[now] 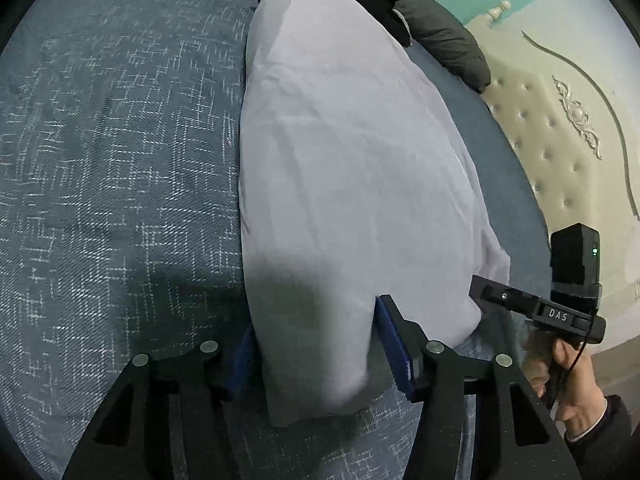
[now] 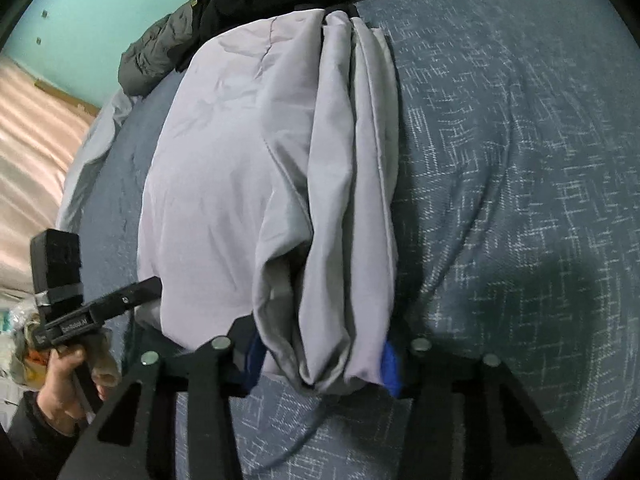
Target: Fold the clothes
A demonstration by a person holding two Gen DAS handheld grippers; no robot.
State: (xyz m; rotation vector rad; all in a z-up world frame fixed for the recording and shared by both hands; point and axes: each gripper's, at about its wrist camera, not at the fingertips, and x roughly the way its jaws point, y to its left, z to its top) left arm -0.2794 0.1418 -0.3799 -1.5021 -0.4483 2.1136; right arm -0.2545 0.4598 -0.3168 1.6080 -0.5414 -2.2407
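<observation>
Now both our claws, left claw (image 1: 316,354) & right claw (image 2: 322,364), pinch the grey garment's (image 1: 340,168) near end on the bed (image 1: 120,160); thin grip, layers could slip & unfold.

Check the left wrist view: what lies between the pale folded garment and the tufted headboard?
In the left wrist view, a strip of blue bedspread separates the pale folded garment from the tufted headboard; farther up, a dark padded jacket lies there.

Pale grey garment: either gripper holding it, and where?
Both straddle the pale grey garment at its near end: left gripper one corner, right gripper the other. Clamping cannot be told.
</observation>
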